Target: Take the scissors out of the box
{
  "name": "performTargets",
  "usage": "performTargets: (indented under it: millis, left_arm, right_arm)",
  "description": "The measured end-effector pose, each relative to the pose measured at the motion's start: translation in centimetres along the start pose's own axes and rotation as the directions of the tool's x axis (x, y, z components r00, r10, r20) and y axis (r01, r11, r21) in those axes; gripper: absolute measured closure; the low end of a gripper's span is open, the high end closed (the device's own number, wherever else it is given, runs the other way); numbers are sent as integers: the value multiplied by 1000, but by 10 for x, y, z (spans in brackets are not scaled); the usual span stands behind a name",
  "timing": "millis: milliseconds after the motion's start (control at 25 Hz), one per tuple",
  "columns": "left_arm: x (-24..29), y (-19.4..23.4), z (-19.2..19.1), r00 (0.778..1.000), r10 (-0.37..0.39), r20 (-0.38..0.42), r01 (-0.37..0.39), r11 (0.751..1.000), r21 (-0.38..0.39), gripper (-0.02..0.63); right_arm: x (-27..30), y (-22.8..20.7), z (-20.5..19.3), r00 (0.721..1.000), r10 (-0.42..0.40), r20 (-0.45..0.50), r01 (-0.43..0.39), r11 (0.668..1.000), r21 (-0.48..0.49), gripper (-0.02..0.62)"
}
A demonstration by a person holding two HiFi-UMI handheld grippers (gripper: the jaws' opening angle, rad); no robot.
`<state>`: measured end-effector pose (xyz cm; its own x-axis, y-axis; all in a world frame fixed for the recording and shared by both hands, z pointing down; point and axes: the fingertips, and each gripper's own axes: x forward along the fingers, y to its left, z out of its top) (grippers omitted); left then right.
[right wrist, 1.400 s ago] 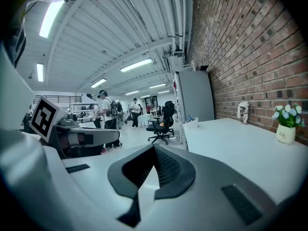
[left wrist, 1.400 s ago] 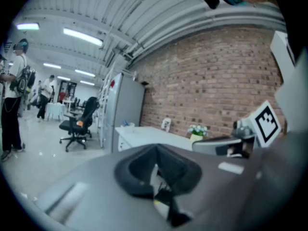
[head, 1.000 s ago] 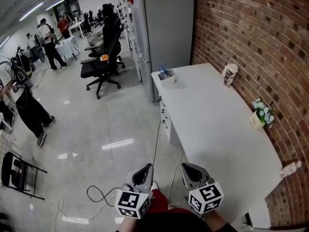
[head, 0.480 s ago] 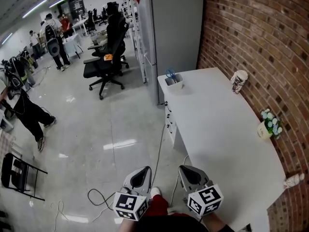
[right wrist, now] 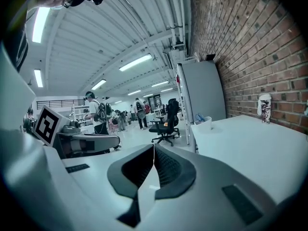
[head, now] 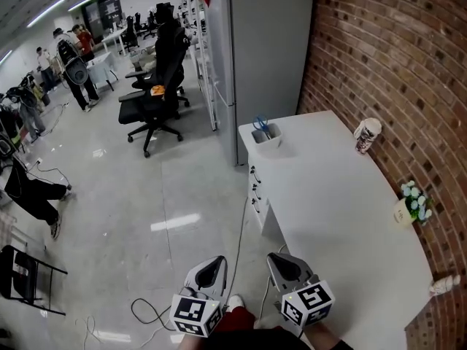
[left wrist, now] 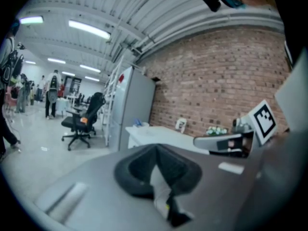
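Blue-handled scissors (head: 260,125) stand upright in a small white box (head: 266,138) at the far left corner of the white table (head: 336,217). Both of my grippers hang low in front of me over the floor, well short of the box. The left gripper (head: 211,268) is shut with nothing in it, and the right gripper (head: 281,263) beside it is shut and empty too. The box (right wrist: 206,122) shows far ahead in the right gripper view, past the closed right gripper (right wrist: 154,148). In the left gripper view the left gripper (left wrist: 156,148) is closed, with the table (left wrist: 159,134) beyond it.
A paper cup (head: 366,135) and a small pot of flowers (head: 411,204) stand by the brick wall (head: 394,64). A tall grey cabinet (head: 266,49) rises behind the table. An office chair (head: 155,100), floor cables (head: 149,297), a folding chair (head: 25,272) and distant people lie left.
Both grippers have travelled forward together toward the table, still shut. In the head view the table and box now sit lower and closer.
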<state>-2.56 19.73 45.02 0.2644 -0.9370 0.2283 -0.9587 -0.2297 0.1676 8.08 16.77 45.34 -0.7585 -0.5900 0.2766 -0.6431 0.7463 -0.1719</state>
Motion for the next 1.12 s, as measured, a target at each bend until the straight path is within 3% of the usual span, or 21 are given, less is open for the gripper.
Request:
performTargets:
  millis: [480, 1120]
  left_arm:
    - [29, 50, 6, 999, -24, -24, 24, 999, -22, 603]
    - [57, 71, 13, 996, -92, -21, 91, 995, -50, 603]
  right_arm:
    - [57, -1, 10, 1000, -16, -25, 17, 999, 35, 586]
    - [75, -17, 12, 993, -99, -70, 102, 994, 41, 586]
